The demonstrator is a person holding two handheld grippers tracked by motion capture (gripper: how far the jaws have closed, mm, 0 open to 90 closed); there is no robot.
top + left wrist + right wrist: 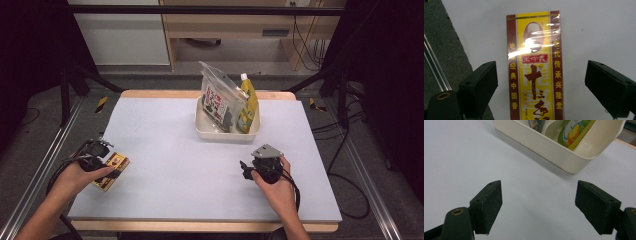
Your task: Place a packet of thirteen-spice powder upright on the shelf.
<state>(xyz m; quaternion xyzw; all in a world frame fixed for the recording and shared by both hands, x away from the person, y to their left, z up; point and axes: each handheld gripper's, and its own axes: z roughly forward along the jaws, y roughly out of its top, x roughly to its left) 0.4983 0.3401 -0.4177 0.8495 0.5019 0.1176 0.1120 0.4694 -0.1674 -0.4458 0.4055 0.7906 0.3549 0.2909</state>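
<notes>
Under both tongs, table [170, 150]: you are working over a wide pale sheet, and the box is lying near its left edge; a sideways nudge from your left tongs is risking a slide toward that edge.
Ahead of the right tongs, tub [205, 131]: the cream tub is already holding a clear printed bag [216, 100] and a yellow spouted pouch [248, 105], both standing tall and leaning; anything you are bringing in low is likely to be knocking them over or catching the rim.
Between the left jaws, box [535, 67]: the yellow and maroon film-wrapped box is lying flat on the sheet, roughly centred but nearer one jaw; the glossy wrap is probably making it slippery, so an uneven close is threatening to spin it.
Left tongs [541, 87]: you are holding them spread wide, straddling the box, neither jaw touching it.
Right tongs [539, 205]: you are holding them spread and empty over bare sheet, just short of the tub.
</notes>
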